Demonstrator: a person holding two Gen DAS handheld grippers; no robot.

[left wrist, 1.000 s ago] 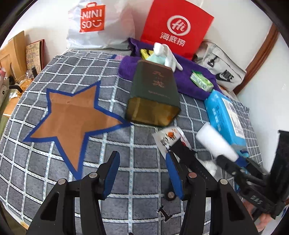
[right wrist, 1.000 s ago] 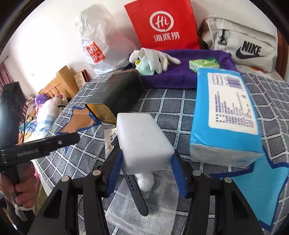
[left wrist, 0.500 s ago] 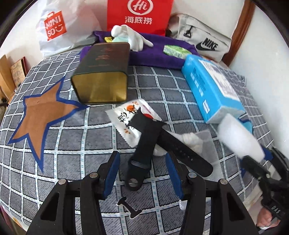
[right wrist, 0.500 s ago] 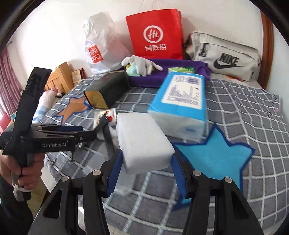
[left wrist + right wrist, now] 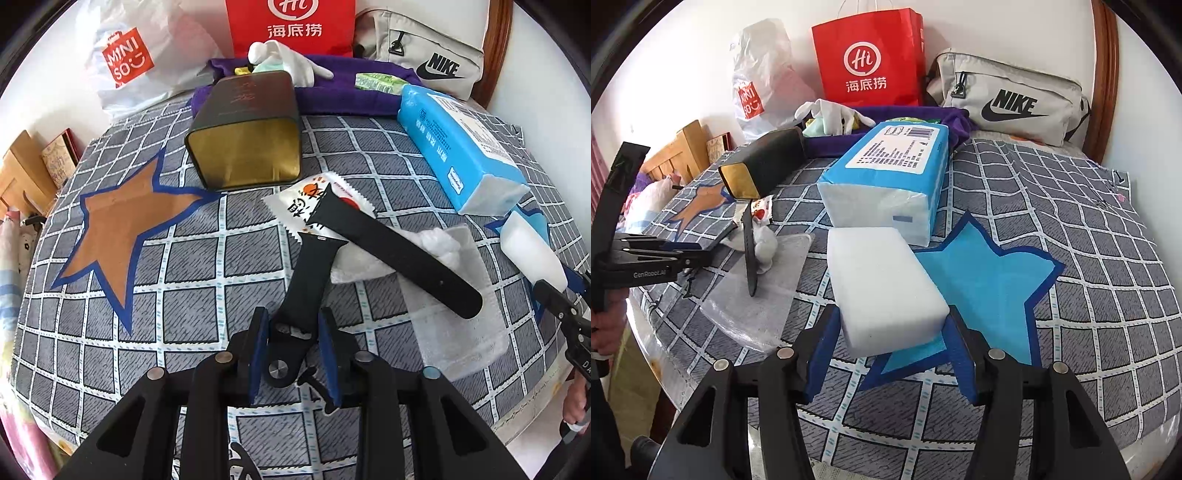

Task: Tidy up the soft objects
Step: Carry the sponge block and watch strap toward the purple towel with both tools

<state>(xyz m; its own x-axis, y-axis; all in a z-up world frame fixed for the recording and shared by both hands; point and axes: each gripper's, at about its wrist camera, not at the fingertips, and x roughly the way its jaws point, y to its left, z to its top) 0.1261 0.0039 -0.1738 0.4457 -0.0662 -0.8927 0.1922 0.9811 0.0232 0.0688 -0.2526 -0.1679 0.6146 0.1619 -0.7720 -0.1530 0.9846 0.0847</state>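
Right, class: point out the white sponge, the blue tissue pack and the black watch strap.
white sponge [image 5: 882, 280], right wrist view, its top face.
blue tissue pack [image 5: 897, 155], right wrist view, its printed label.
black watch strap [image 5: 308, 280], left wrist view, mid-band.

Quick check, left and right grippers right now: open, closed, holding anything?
Left gripper: closed around the end of the black watch strap, which lies on the bed.
Right gripper: shut on the white sponge block, over the blue star patch.
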